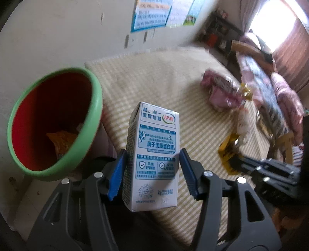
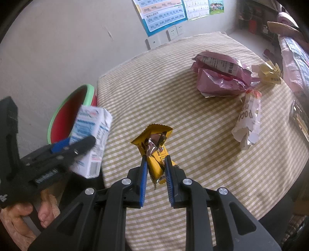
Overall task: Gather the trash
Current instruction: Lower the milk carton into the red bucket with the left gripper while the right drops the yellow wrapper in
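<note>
My left gripper (image 1: pixel 153 154) is shut on a white and blue milk carton (image 1: pixel 152 154), held upright in the air just right of the red bin with a green rim (image 1: pixel 95 115). The carton (image 2: pixel 90 139) and bin (image 2: pixel 58 115) also show at the left of the right wrist view. My right gripper (image 2: pixel 155 161) is shut on a yellow snack wrapper (image 2: pixel 154 146), over the checked tablecloth (image 2: pixel 193 135). The bin holds an orange wrapper (image 1: pixel 61 141).
On the round table lie a crumpled pink bag (image 2: pixel 218 77), a small yellow wrapper (image 2: pixel 270 71) and a torn white wrapper (image 2: pixel 249 123). A dark box (image 2: pixel 299 117) sits at the right edge. A wall with posters (image 2: pixel 164 15) stands behind; a bed (image 1: pixel 270 86) lies right.
</note>
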Tool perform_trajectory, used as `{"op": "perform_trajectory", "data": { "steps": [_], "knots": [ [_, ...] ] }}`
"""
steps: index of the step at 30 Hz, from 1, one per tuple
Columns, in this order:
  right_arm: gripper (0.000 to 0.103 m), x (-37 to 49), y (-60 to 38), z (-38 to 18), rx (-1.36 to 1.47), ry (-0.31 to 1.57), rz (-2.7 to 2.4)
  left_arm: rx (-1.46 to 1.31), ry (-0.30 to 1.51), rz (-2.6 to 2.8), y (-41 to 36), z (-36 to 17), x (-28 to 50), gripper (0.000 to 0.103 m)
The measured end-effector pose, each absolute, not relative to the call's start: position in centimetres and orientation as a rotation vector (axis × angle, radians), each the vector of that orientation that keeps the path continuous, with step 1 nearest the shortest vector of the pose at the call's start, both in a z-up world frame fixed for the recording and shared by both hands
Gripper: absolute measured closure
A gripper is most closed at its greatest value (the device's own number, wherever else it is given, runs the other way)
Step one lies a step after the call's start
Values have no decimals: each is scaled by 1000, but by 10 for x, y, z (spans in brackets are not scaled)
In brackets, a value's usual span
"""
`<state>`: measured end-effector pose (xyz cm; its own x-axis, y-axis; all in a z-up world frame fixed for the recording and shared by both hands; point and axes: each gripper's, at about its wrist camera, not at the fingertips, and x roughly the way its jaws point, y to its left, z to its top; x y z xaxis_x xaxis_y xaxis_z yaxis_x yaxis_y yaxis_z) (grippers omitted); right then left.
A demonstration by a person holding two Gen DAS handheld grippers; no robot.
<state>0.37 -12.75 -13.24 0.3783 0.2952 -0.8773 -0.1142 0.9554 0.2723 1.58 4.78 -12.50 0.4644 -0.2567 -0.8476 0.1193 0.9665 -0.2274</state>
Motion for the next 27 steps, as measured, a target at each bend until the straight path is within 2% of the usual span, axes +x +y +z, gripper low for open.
{"op": "perform_trajectory", "data": {
  "steps": [9,27],
  "knots": [
    [84,23,-91,-117,143,1133,335,-180,858,-169,83,-82,15,49],
    [84,87,50,-90,61,1114,596,-285,834,145,211,-86,30,49]
  ]
}}
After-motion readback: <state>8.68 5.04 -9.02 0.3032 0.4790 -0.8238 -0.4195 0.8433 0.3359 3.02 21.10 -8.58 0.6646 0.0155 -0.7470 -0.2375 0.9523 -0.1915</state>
